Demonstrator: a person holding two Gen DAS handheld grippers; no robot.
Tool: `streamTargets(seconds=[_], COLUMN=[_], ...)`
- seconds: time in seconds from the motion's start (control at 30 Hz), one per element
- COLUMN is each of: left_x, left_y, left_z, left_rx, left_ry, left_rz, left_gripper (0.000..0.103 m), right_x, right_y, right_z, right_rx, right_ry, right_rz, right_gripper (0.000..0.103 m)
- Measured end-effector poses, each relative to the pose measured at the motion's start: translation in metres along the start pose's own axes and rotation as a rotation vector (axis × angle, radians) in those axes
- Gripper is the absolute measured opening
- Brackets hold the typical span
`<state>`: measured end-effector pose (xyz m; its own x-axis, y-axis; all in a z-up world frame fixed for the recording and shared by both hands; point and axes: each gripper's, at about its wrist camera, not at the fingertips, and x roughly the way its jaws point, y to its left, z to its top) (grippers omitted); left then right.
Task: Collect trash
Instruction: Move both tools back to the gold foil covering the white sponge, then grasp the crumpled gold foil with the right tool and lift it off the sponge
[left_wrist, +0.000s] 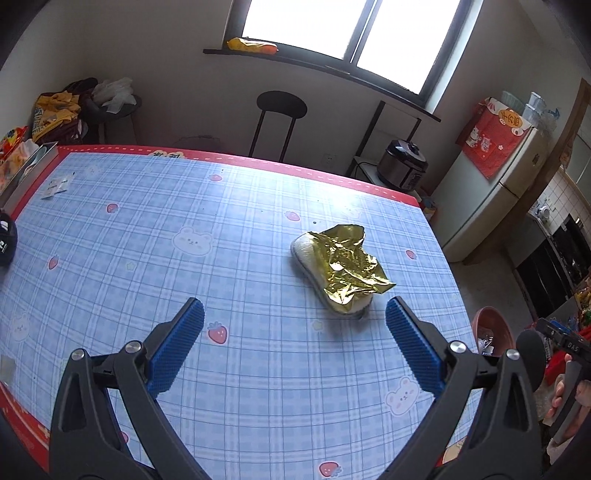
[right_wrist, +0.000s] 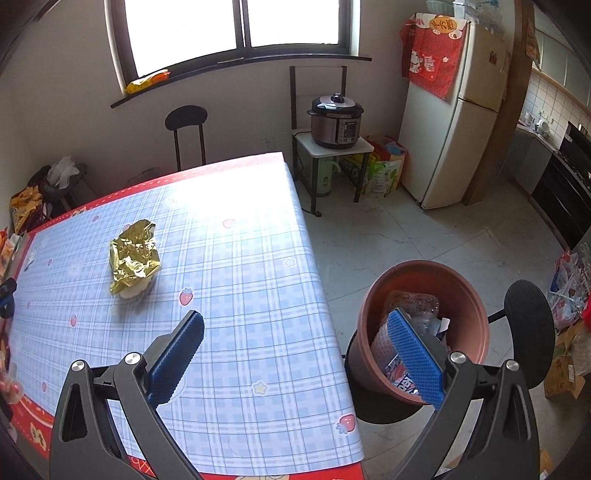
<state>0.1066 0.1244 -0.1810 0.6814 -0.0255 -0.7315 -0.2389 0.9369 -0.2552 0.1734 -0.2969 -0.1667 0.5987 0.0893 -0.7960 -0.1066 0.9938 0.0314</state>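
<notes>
A crumpled gold foil wrapper (left_wrist: 349, 264) lies on top of a white tray-like piece (left_wrist: 308, 254) on the blue checked table (left_wrist: 147, 240); it also shows in the right wrist view (right_wrist: 133, 254). My left gripper (left_wrist: 294, 314) is open and empty, just short of the wrapper. My right gripper (right_wrist: 295, 326) is open and empty, over the table's right edge, one finger (right_wrist: 413, 354) above a brown plastic bin (right_wrist: 469, 291) that holds trash. The bin's rim shows in the left wrist view (left_wrist: 493, 323).
The bin sits on a black stool (right_wrist: 388, 410) beside the table. Another black stool (right_wrist: 530, 334) stands right of it. A small paper scrap (left_wrist: 55, 186) lies far left on the table. A chair (left_wrist: 280, 122), cooker (right_wrist: 336, 122) and fridge (right_wrist: 454, 118) stand beyond.
</notes>
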Motion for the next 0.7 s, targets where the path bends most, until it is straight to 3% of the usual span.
streamTargets(seconds=[0.3, 0.7], left_x=[0.029, 0.069], left_y=[0.035, 0.068], left_z=[-0.009, -0.003], left_rx=[-0.084, -0.156], left_ry=[0.044, 0.071], left_rz=[0.019, 0.071], left_gripper=[0.097, 0.097], right_x=[0.034, 0.130], right_y=[0.060, 0.159], right_z=[0.020, 0.059], right_rx=[-0.138, -0.311], right_ry=[0.033, 0.107], right_rz=[0.157, 0.282], right_gripper=[0.097, 0.097])
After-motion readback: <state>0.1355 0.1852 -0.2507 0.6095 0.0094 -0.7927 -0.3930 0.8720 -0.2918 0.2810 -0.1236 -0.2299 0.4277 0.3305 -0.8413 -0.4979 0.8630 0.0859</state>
